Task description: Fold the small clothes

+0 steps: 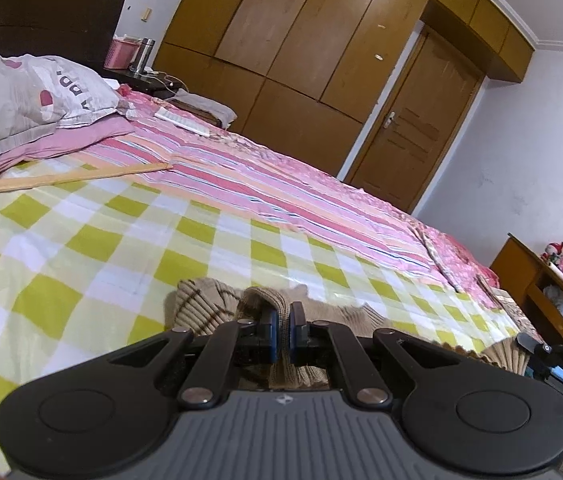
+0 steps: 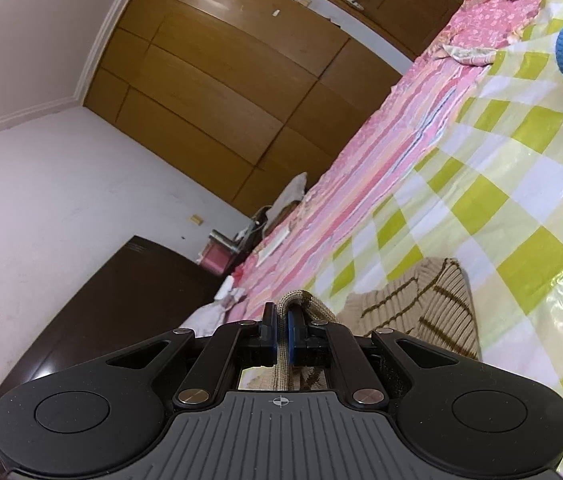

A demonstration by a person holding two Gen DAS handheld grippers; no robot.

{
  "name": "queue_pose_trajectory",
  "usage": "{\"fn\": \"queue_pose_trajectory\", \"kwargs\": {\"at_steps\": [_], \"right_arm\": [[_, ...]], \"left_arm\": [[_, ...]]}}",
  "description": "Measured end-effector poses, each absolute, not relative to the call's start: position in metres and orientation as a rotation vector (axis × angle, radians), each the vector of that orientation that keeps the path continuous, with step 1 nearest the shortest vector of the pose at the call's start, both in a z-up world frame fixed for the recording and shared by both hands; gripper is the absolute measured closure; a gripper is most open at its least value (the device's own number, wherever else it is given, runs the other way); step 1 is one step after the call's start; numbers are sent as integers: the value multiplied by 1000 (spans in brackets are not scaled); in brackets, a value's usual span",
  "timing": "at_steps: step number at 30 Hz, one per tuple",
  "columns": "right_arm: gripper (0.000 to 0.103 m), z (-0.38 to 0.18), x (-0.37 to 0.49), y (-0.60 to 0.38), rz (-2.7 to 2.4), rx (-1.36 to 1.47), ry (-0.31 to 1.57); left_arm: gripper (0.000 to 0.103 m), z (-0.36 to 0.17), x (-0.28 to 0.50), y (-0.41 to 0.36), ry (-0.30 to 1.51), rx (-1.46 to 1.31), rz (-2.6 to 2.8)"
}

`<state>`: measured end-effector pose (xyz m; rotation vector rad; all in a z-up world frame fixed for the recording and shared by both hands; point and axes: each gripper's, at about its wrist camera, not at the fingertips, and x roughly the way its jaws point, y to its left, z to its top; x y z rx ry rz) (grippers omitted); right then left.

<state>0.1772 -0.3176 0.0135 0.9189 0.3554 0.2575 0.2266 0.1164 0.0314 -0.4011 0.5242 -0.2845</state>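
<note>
Both grippers are pinching the beige knit sweater [image 1: 205,304]: left gripper [image 1: 281,320] and right gripper [image 2: 280,318] each clamp a ribbed fold, garment bunched on the green-checked sheet [image 1: 121,232]; wooden wardrobe [image 1: 301,40] beyond.

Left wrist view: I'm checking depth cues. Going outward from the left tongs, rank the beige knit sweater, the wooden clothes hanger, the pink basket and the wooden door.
1. Beige knit sweater, pinched in the left tongs.
2. Wooden clothes hanger, on the bed, far left.
3. Pink basket, on the nightstand past the pillow.
4. Wooden door, in the back wall, right.
</note>
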Motion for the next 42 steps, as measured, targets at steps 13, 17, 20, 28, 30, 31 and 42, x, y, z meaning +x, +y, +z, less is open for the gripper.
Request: {"fn": "queue_pose_trajectory", "kwargs": {"at_steps": [13, 17, 20, 28, 30, 31, 42], "right_arm": [[97, -13, 222, -337, 121, 949, 378], [93, -28, 230, -337, 99, 941, 432], [92, -28, 232, -335, 97, 901, 448], [71, -14, 222, -332, 49, 801, 433], [70, -13, 218, -331, 38, 778, 439], [70, -12, 217, -329, 30, 752, 453], [71, -22, 197, -294, 19, 404, 600]], "left_arm": [[91, 3, 285, 121, 579, -418, -177], [89, -9, 289, 114, 619, -367, -146], [82, -11, 286, 115, 626, -363, -136], [66, -3, 281, 132, 622, -399, -71], [65, -2, 275, 135, 622, -393, -63], [64, -2, 270, 137, 626, -386, -61], [58, -26, 212, 127, 725, -273, -71]]}}
